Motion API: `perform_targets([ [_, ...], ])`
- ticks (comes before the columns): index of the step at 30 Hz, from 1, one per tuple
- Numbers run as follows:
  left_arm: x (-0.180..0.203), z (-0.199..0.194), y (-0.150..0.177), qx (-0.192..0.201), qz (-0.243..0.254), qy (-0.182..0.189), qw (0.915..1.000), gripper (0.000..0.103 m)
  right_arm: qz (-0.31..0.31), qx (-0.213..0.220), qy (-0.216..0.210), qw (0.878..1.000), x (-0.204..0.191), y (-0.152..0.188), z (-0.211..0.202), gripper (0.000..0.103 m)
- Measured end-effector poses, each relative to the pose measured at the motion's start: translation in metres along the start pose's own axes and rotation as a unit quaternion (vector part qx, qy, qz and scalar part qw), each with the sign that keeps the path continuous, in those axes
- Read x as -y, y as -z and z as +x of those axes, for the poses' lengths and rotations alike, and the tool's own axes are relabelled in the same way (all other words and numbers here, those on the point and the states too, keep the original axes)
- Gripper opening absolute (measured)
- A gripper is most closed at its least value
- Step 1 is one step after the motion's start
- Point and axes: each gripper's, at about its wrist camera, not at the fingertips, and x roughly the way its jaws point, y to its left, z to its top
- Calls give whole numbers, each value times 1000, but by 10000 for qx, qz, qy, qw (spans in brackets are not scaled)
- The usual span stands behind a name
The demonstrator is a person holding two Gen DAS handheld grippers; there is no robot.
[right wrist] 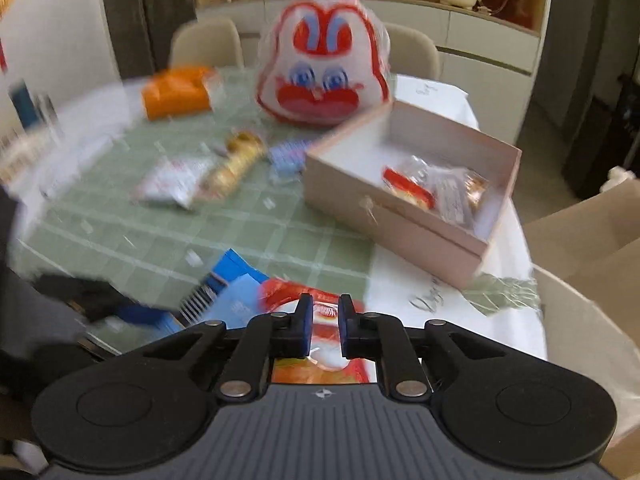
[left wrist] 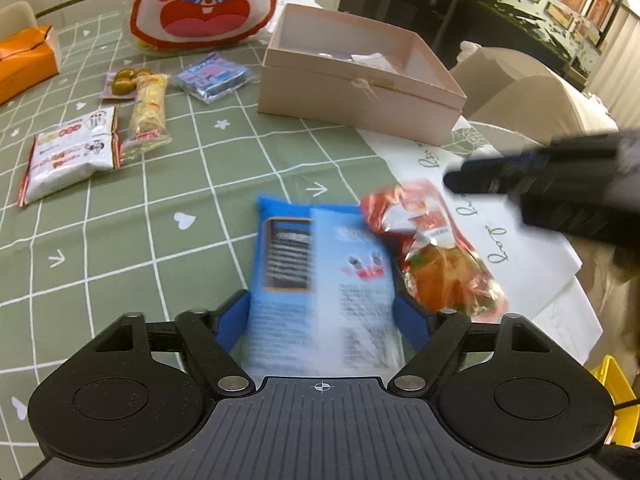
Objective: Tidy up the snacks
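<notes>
My left gripper point(left wrist: 322, 312) has its blue pads wide apart on either side of a blue snack bag point(left wrist: 316, 276) that lies on the green tablecloth. A red-orange snack packet point(left wrist: 436, 252) lies just right of the bag. My right gripper point(right wrist: 323, 320) hangs over that red packet point(right wrist: 316, 336) with its fingers a narrow gap apart and nothing between them. It shows blurred in the left wrist view point(left wrist: 560, 184). The open pink box point(right wrist: 404, 216) stands beyond and holds a few packets point(right wrist: 436, 188).
A big rabbit-face bag point(left wrist: 204, 4) stands at the back of the table. A white packet point(left wrist: 72, 152), a yellow biscuit roll point(left wrist: 148, 112), a blue-pink pack point(left wrist: 212, 76) and an orange box point(left wrist: 24, 60) lie at left. A beige chair point(left wrist: 528, 88) stands at right.
</notes>
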Motion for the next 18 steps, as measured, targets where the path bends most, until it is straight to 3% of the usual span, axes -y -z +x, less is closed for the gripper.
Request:
perform_targets([
  [2,-4,-2,0,21,-92,66,9999,58,27,-203,-26,9998,3,11,11,25],
  [6,-7,-2,1,38,-170,86,9998,53,208,-188,-474,9985,18,34,10,64],
  [10,-6,-1,1,50,-150,54,9999,53,804,-199,-381,9958,30,43,9,70],
  [13,-1,0,2,37,9,-19,10000,54,1777,-489,-588,9811,39,45,26,76],
  [15,2,-1,2,29,158,-47,9999,54,2221,-420,-660,9719,38,41,30,82],
  [18,4,-2,3,-12,241,-68,9997,56,2188,-537,-345,9737,23,28,42,88],
])
